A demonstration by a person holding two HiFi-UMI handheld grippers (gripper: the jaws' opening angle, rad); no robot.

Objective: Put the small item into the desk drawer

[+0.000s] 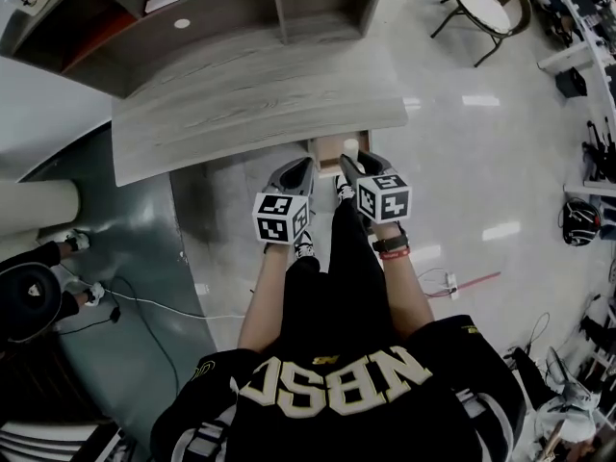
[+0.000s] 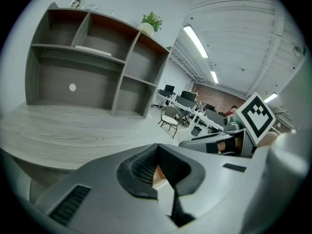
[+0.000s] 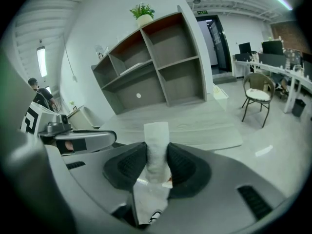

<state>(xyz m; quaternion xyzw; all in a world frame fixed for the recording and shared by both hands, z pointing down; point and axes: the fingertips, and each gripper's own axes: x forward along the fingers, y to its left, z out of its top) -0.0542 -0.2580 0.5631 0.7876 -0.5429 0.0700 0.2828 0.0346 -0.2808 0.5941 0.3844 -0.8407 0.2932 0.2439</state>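
Note:
My right gripper (image 3: 157, 161) is shut on a small white wrapped item (image 3: 156, 136) that stands upright between its pads, its top poking above them. In the head view this gripper (image 1: 352, 165) hangs just in front of the grey wooden desk (image 1: 250, 104), over a light wooden drawer (image 1: 330, 148) that is pulled out under the desk's front edge. My left gripper (image 1: 306, 168) sits right beside it on the left. In the left gripper view the left gripper (image 2: 157, 149) has its pads together, with a sliver of tan wood showing below them.
A grey shelf unit (image 1: 192, 17) stands on the back of the desk, with a potted plant (image 3: 144, 13) on top. A chair (image 1: 491, 3) is on the shiny floor at the far right. Cables (image 1: 144, 301) and another person (image 1: 38, 277) are at the left.

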